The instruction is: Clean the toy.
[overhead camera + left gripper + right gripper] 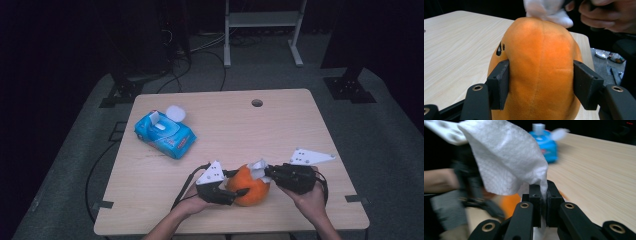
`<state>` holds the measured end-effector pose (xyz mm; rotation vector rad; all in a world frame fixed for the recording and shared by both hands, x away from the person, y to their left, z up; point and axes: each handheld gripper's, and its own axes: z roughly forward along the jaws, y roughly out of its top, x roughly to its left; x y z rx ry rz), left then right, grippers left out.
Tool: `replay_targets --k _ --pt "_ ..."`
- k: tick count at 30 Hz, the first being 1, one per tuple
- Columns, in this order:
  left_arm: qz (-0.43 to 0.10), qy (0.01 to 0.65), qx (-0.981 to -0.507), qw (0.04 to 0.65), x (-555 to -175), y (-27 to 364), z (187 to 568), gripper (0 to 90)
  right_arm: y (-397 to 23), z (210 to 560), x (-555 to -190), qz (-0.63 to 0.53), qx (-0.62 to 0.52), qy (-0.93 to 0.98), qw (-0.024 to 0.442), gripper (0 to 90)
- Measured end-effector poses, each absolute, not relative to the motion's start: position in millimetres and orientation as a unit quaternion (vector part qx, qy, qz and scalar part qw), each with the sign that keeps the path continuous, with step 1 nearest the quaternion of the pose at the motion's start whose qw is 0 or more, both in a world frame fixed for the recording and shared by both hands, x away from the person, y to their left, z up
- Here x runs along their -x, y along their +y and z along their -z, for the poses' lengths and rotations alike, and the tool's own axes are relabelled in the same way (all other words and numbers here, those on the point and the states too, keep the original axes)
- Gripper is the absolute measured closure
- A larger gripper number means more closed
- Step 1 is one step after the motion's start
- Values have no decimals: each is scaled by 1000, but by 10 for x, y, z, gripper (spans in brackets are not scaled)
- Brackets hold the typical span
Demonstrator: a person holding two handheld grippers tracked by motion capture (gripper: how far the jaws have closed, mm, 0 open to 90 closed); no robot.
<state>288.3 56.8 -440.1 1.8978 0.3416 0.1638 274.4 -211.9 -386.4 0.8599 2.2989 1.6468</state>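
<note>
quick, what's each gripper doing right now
left gripper: closed on the orange plush toy, a pad on each side.
right gripper: shut on a white wipe, over the toy.

Tabletop (300, 130): pale wood grain, round hole (257, 103) near the far edge. On it: blue pack of wipes (164, 133), far left, lid flipped open; orange plush toy (248, 189), near edge.

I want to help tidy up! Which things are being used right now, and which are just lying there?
Being used:
- orange plush toy, squeezed by the left tool
- white wipe, pinched in the right tool and pressed on top of the toy

Just lying there:
- blue wipes pack, lid open, far across the table
</note>
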Motion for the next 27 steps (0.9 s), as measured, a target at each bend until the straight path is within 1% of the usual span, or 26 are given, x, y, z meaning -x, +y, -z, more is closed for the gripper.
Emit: replay_targets --k 2,4,7,11,12,14,16,20,24,27 --pt "-74 136 -812 562 -2862 547 4392 369 -2022 3832 -2702 -554 -275 781 86 851" --pt "-78 132 -815 559 -2845 544 4390 370 -1949 3831 -2693 -540 -267 793 95 851" --pt "-76 130 -815 560 -2848 555 4395 372 -2023 3857 -2755 -541 -283 786 92 851" --pt "-74 122 -815 561 -2849 538 4399 371 -2161 3871 -2803 -531 -315 780 102 852" --pt "-73 119 -817 560 -2847 531 4399 370 -2160 3862 -2796 -533 -317 779 97 852" --pt "-73 112 -819 558 -2839 528 4404 368 -2108 3841 -2763 -532 -306 783 98 851" --pt "-74 100 -821 557 -2815 515 4411 368 -2008 3810 -2719 -536 -288 789 86 851" --pt "-87 84 -826 551 -2767 484 4395 369 -1866 3772 -2682 -516 -274 805 104 852" --pt "-86 85 -826 550 -2793 526 4379 378 -1971 3757 -2724 -503 -293 804 123 852" --pt "-80 96 -824 553 -2836 581 4368 385 -2111 3790 -2767 -496 -312 801 123 852"
